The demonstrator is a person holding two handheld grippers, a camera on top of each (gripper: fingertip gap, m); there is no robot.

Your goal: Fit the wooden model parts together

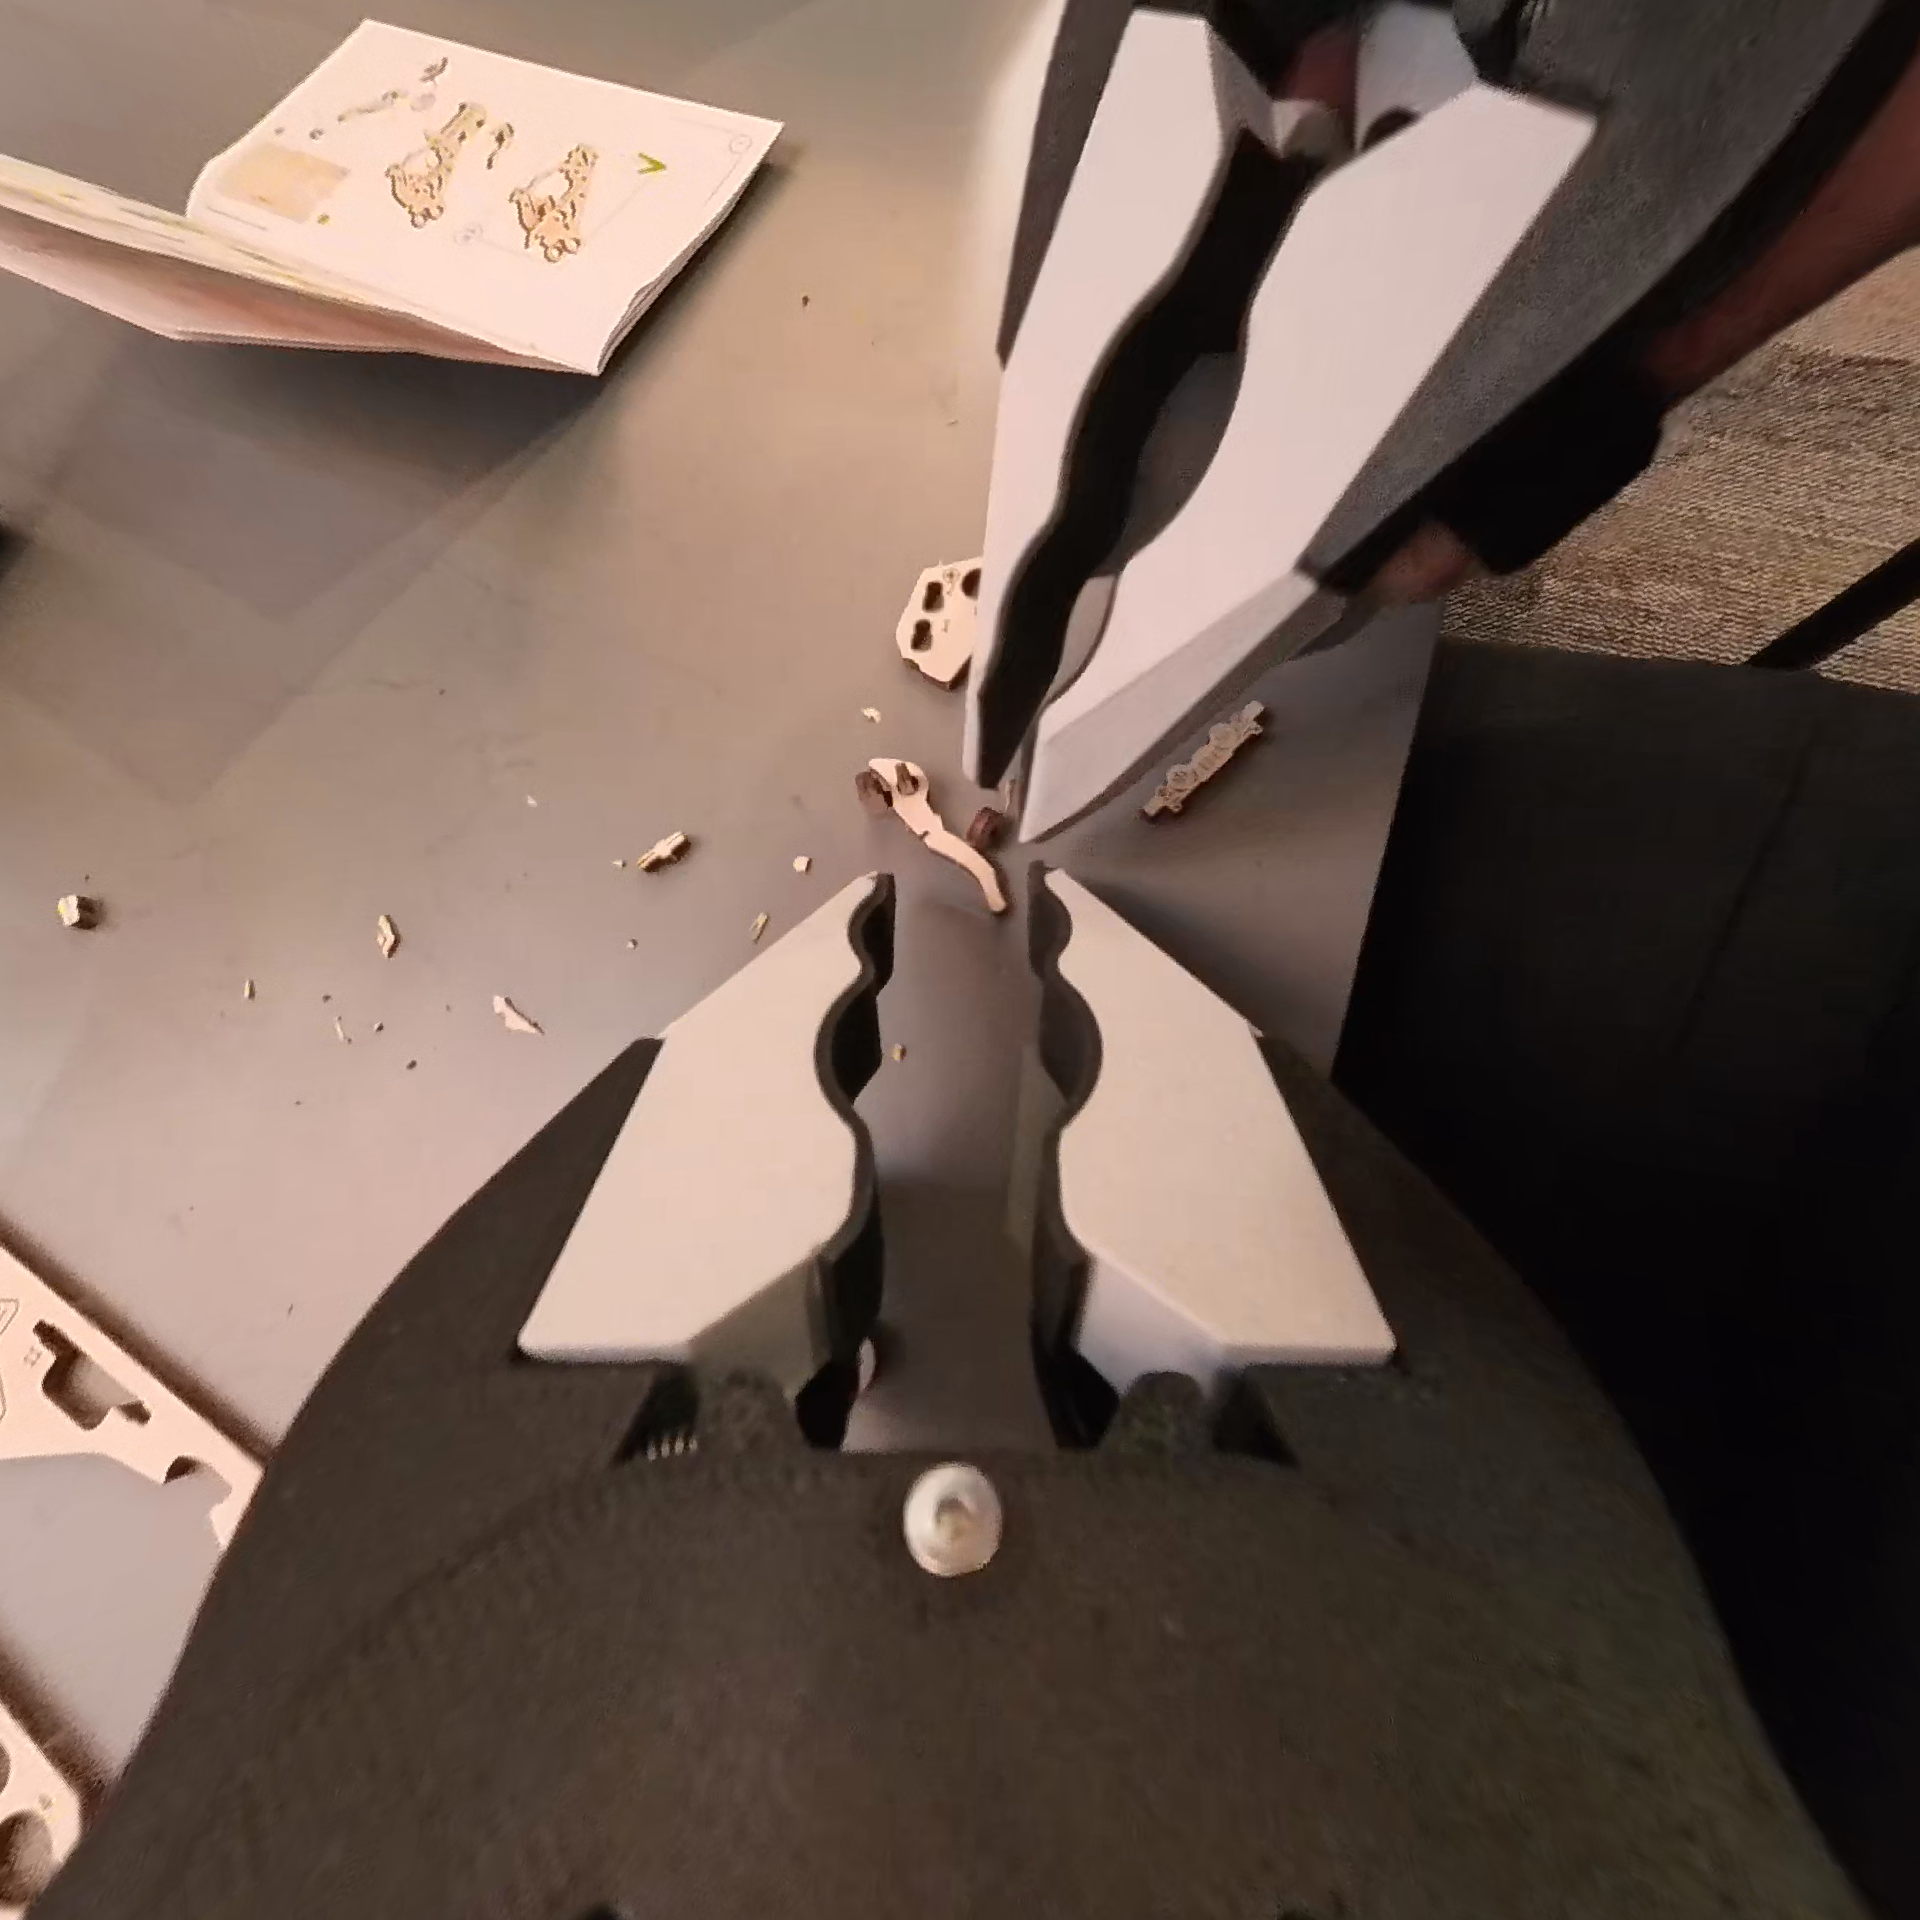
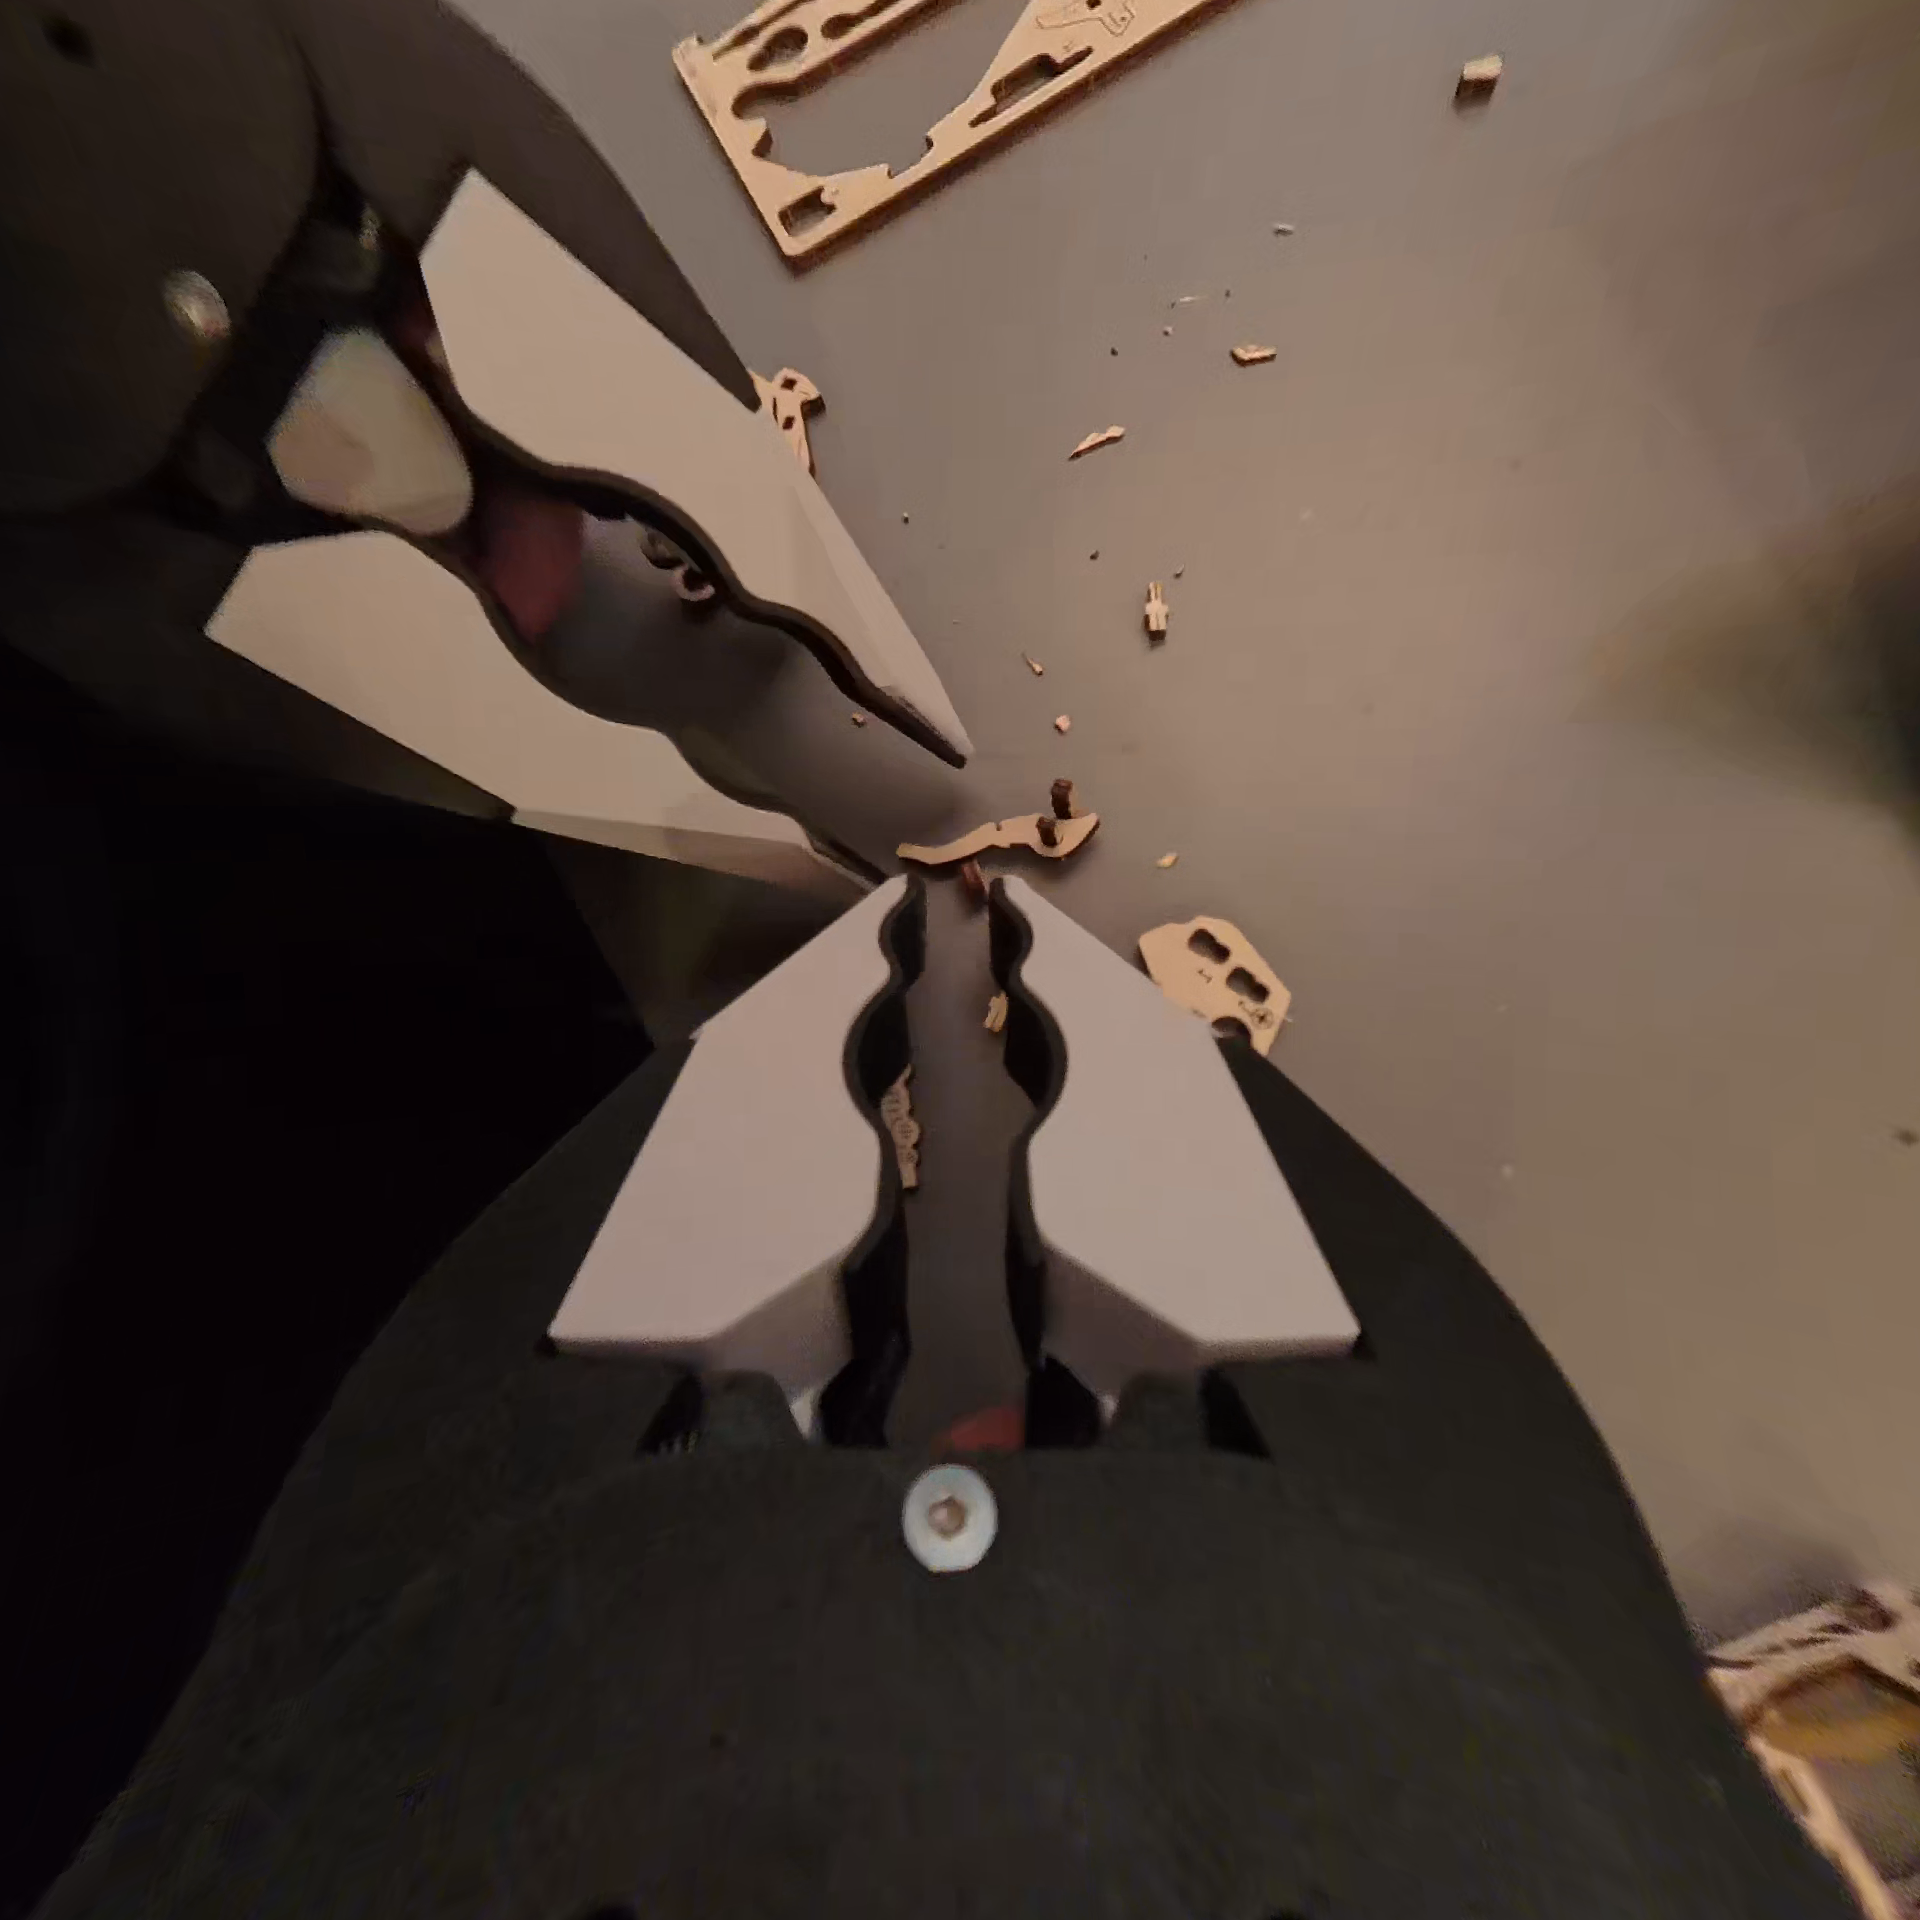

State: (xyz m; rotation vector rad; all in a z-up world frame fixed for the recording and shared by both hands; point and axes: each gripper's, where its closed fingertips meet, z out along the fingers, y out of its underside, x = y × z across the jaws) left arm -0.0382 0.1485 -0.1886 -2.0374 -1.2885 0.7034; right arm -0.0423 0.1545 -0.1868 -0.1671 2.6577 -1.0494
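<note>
A curved pale wooden part (image 1: pixel 920 816) lies flat on the grey table (image 1: pixel 520 644) with two dark pegs standing at its wide end. It also shows in the right wrist view (image 2: pixel 1013 840). My left gripper (image 1: pixel 961 881) is open and holds nothing; the part's thin end lies just ahead of its fingertips. My right gripper (image 2: pixel 953 883) is open with a narrow gap. A loose dark peg (image 2: pixel 974 878) stands on the table at its fingertips, and the pads do not press on it. In the left wrist view the right gripper (image 1: pixel 1013 808) comes down from above beside that peg (image 1: pixel 985 824).
An open instruction booklet (image 1: pixel 468 208) lies far left. Punched-out wooden sheets lie nearby (image 1: pixel 104 1403) (image 2: pixel 935 114). A small plate with holes (image 2: pixel 1216 982), an ornate strip (image 1: pixel 1205 764) and several wood scraps (image 1: pixel 665 852) lie around. The table's edge (image 1: pixel 1382 935) is close on the right.
</note>
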